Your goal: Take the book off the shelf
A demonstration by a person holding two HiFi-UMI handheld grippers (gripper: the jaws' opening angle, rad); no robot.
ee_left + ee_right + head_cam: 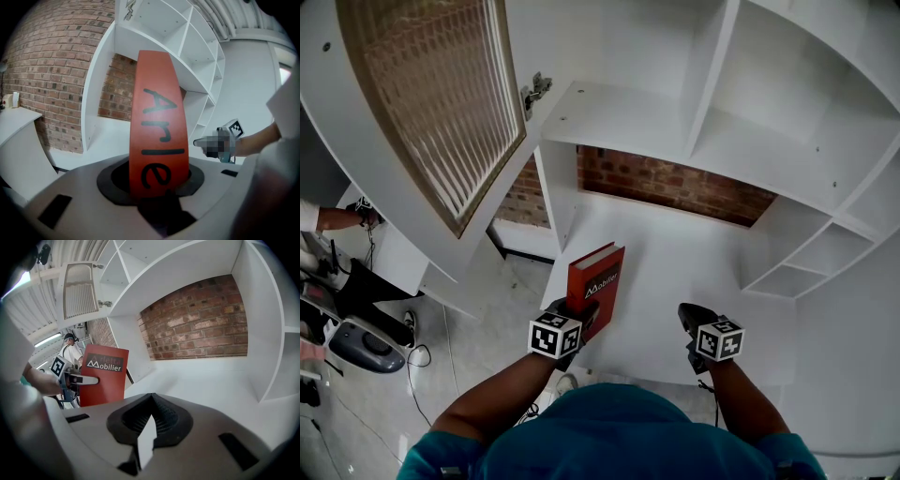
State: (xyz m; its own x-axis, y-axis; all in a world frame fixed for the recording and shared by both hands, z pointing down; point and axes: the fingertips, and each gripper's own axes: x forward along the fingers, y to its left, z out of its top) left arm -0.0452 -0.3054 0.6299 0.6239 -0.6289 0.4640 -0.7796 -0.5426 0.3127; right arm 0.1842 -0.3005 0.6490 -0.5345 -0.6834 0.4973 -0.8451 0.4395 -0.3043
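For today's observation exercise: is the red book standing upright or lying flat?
Upright: the red book stands on end, its lower edge gripped by the left gripper.

Ahead of the right gripper (151, 397), bare shelf board (211, 376) runs to the brick wall (197, 319). The red book (105, 380) blocks its left, a side panel (267, 333) its right.

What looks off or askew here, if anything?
Nothing is damaged or spilled. The red book stands upright, clamped in the left gripper. The only thing out of the ordinary is the cabinet door, which hangs wide open at the upper left.
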